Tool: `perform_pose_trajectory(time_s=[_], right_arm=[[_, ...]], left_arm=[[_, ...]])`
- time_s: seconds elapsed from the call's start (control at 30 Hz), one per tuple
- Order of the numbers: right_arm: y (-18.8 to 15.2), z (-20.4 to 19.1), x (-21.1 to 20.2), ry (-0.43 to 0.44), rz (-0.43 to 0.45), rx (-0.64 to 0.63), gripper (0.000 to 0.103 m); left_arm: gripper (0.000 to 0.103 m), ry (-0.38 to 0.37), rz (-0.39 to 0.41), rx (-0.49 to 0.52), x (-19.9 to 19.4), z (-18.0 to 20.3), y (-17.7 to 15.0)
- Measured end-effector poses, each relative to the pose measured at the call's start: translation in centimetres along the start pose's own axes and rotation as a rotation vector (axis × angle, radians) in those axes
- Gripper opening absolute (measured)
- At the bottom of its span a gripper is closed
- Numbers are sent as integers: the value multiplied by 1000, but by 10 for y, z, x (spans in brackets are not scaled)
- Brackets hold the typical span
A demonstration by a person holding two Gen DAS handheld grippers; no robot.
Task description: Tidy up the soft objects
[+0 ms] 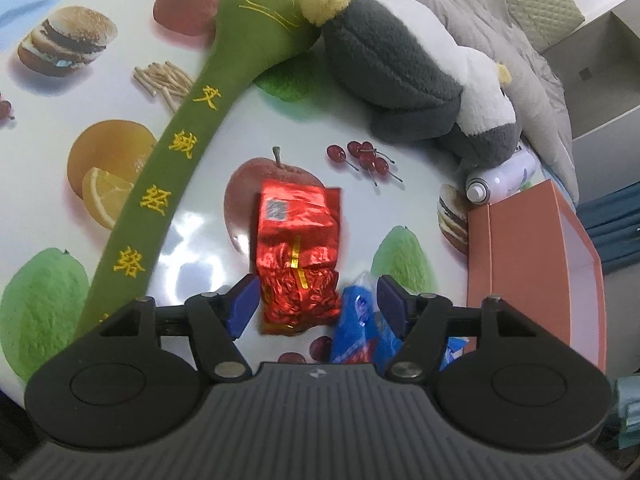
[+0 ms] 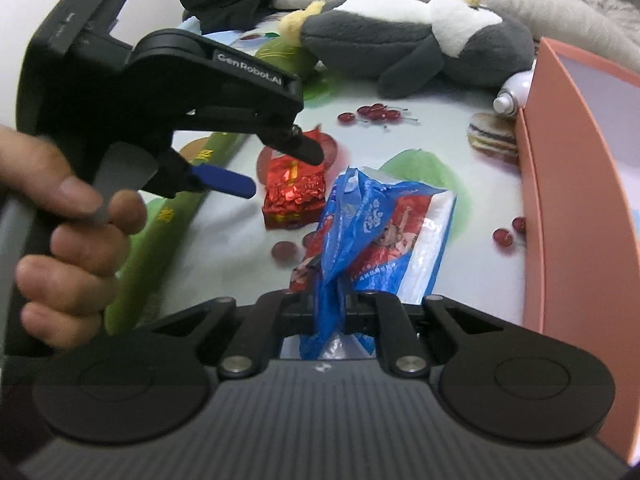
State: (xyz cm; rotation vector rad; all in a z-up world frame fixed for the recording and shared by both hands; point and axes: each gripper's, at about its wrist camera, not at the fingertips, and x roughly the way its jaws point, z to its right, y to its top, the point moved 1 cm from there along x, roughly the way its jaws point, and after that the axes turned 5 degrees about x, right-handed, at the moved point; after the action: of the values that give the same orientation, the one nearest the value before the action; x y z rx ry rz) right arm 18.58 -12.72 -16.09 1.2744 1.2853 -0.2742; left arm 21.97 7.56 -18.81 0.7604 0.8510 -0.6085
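Our left claw (image 1: 314,300) hangs released above the desk (image 1: 200,240), its blue pads (image 1: 244,304) spread wide with the near end of the red packet (image 1: 298,256) lying between them. The packet's long axis runs straight ahead along the claw's fingers, so a squeeze would meet its long sides; we judge the next move a short drop and close. From the right view, the left hand (image 2: 68,240) wraps the handle with the claw tilted nose-down over the packet. Our right claw (image 2: 330,308) is clenched on a bunched end of the blue bag (image 2: 380,232), whose body trails forward on the desk beside the packet. The orange box (image 2: 568,200) stands just right of the bag, nearer our right hand; we take it for the likely destination.
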Motion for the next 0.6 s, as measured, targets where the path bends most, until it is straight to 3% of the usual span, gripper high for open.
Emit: perform_pose_trajectory(time_s=[0.1,0.27,0.4,0.6], right_arm=[[-3,-1,-4,4,11,35,12],[-9,6,-15,-88,60,87,12],[-11,12,-21,-142,93,121,12],[-11,19,-20,-144,108,165,16]], left_arm=[[70,9,2,26,0,1,-2],[70,31,8,100,4,9,-7],[70,79,35,234,6,25,-14],[70,177,67,395,13,38,-24]])
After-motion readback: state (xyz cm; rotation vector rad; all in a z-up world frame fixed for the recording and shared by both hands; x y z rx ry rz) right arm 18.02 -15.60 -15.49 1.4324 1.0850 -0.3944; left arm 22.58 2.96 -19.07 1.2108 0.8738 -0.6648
